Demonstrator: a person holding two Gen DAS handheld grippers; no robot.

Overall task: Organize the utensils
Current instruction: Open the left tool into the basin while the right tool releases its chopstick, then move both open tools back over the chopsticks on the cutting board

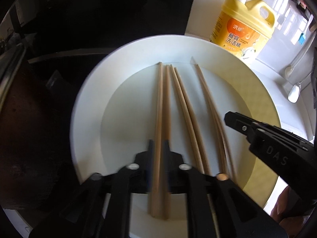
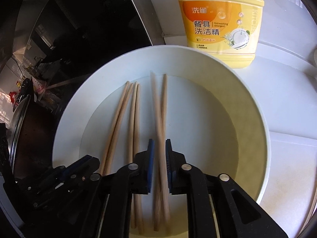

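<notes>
Three pairs of wooden chopsticks lie on a white plate (image 1: 89,107), which also shows in the right wrist view (image 2: 67,119). My left gripper (image 1: 159,144) is shut on the left pair (image 1: 162,103). My right gripper (image 2: 159,144) is shut on the right pair (image 2: 158,103), which looks blurred and crossed. In the left wrist view the right gripper (image 1: 255,130) comes in from the right, beside the right pair (image 1: 208,95). The middle pair (image 1: 184,99) lies free between them. In the right wrist view the left gripper (image 2: 79,168) sits at the lower left.
A yellow dish-soap bottle (image 1: 241,25) stands behind the plate on the white counter; it also shows in the right wrist view (image 2: 220,23). White spoons (image 1: 295,91) lie at the far right. A dark stovetop (image 2: 89,29) and a pot (image 2: 23,123) are to the left.
</notes>
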